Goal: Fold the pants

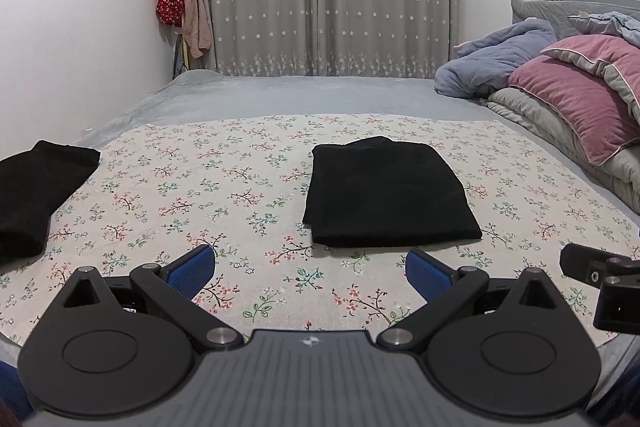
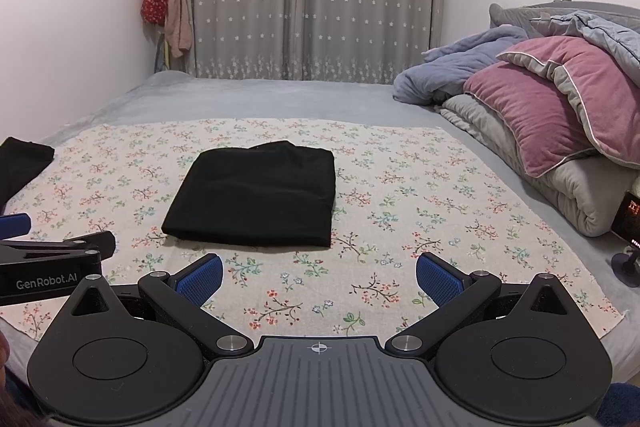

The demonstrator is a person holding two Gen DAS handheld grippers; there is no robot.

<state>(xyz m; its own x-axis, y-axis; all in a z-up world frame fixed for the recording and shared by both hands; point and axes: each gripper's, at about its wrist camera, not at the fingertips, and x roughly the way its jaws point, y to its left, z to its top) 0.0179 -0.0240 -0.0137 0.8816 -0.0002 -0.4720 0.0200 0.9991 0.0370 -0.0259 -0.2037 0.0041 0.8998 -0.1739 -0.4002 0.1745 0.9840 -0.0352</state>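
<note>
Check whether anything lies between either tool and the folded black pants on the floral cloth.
Nothing visible does. Only bare floral cloth lies between the open left tool, the open right tool and the pants.

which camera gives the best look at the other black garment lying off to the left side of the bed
The left wrist view. There the second black garment shows much of its length on the floral cloth, cut only by the frame edge. The right wrist view catches just a corner of it.

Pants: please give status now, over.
Left tool open, empty. Right tool open, empty. Pants folded flat on cloth, untouched by either tool. Second black garment at left; nothing in the way.
</note>
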